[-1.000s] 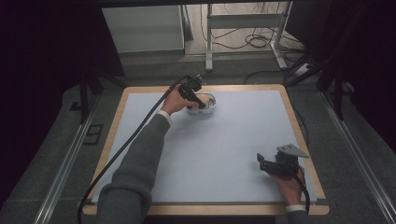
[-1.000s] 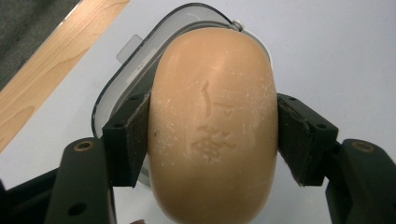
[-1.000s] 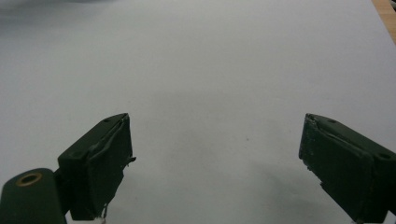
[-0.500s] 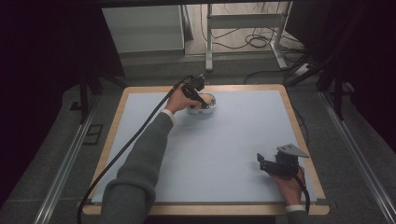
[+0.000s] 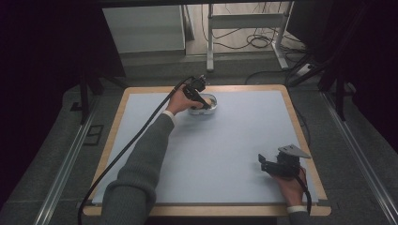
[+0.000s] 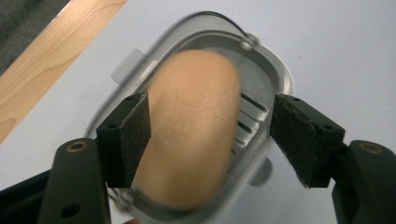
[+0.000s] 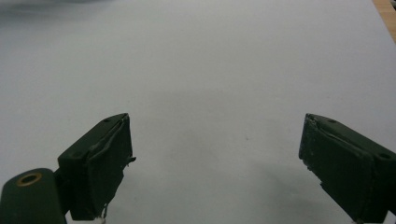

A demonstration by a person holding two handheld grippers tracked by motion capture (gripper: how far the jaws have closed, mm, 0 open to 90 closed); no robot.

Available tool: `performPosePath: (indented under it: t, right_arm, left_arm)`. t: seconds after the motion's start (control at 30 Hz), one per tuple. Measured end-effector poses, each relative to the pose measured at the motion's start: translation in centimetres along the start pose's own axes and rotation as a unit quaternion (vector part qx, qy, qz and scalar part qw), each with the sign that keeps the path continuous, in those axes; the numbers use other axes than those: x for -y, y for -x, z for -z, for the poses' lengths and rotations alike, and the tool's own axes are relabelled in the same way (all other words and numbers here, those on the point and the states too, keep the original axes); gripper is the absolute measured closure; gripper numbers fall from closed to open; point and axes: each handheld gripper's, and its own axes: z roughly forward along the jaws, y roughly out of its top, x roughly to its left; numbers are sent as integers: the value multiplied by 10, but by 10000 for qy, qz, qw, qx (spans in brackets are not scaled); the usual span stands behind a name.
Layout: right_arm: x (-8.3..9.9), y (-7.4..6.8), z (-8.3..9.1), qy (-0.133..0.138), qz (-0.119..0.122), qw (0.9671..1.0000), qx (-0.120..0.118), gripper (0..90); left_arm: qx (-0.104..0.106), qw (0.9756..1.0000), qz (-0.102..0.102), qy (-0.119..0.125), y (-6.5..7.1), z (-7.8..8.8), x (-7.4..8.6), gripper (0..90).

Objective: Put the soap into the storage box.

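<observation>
Since a sec ago the left tongs [image 6: 210, 135] have just been opening over the dish, w/ the bun between the jaws but no longer pinched; the hand itself barely shifted, and the right hand hasn't budged. Near to far: right tongs [image 5: 272, 165] rest at the near right of the table [image 5: 244, 140], jaws spread wide w/ nothing between them, just bare grey mat in the right gripper view. Further out, the left forearm reaches to the far middle of the table, where the left tongs hang above a small clear oval dish [image 6: 280, 70] w/ a wire clip at its rim. Lying inside is a tan, smooth bread roll [image 6: 196, 126], lengthwise along the dish. One pad sits just beside its flank, maybe touching; the other stands clear w/ a visible gap, so part open and holding nothing. Handling, my guess: roll is light & soft, dents easily, surface matte so not slippery; take it across the narrow middle w/ light squeeze. Dish looks like rigid, light plastic, prob. slides on the mat if nudged; grab by rim if it needs moving.
</observation>
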Motion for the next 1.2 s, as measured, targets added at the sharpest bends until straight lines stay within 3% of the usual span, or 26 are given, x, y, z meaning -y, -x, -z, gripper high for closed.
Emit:
performPosePath:
  t: [0.3, 0.47, 1.0, 1.2]
  right_arm:
    - [0, 0, 0, -4, 7, 10000, 10, 94]
    - [0, -1, 0, -8, -1, 10000, 23, 94]
    - [0, -1, 0, 5, 10, 10000, 62, 94]
    - [0, -1, 0, 11, 11, 10000, 66, 94]
  left_arm:
    - [-22, 9997, 17, 257, 7, 18, 6, 256]
    - [-62, 9992, 116, 381, 12, 31, 17, 236]
    - [-154, 9957, 280, 866, 34, 65, 88, 199]
    - [-157, 9931, 415, 1081, 41, 74, 119, 196]
